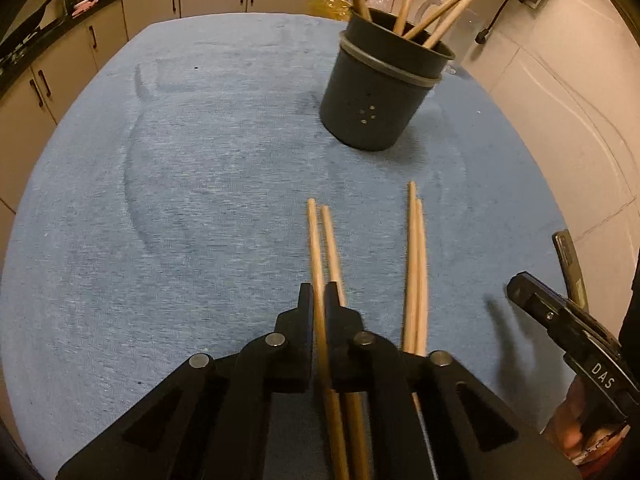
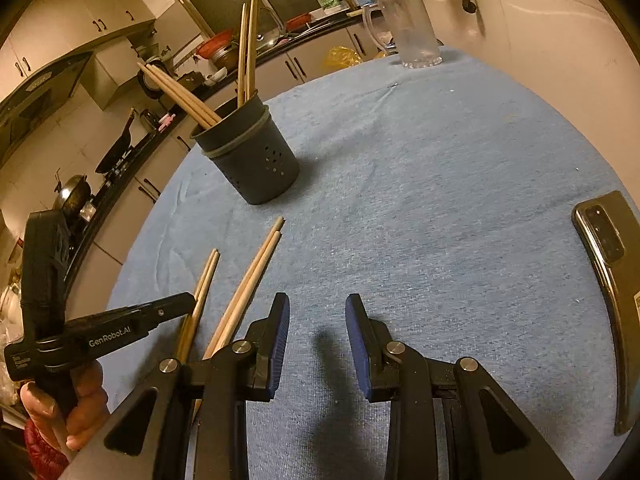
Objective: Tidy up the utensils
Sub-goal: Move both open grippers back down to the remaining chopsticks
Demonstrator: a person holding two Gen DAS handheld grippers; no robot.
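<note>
A: What sits at the far left?

B: Kitchen cabinets (image 1: 60, 80) along a dark counter (image 2: 120, 184); nearer, a table under a blue cloth (image 1: 180, 200).

A: And the left gripper?

B: The left gripper (image 1: 319, 300) hangs over the near edge of the cloth, jaws drawn narrow and pinched on one chopstick (image 1: 316, 248) of the left pair; its partner (image 1: 332, 248) lies just beside the right finger, outside the grip.

A: Held clear of the cloth?

B: I cannot tell; the chopstick runs away from the camera along the cloth.

A: Further right?

B: A second pair of chopsticks (image 1: 414, 264) lies loose on the cloth just right of the first; far beyond them stands the dark utensil holder (image 1: 380, 92) with a rubber band round it and several chopsticks (image 1: 444, 12) leaning inside.

A: The right gripper?

B: The right gripper (image 2: 318, 316) hovers near the table's edge, blue pads partly apart with only cloth between them.

A: Anything else to the right?

B: A clear glass mug (image 2: 412, 32) at the far edge; a smartphone (image 2: 604, 264) lying flat at the right edge.
</note>
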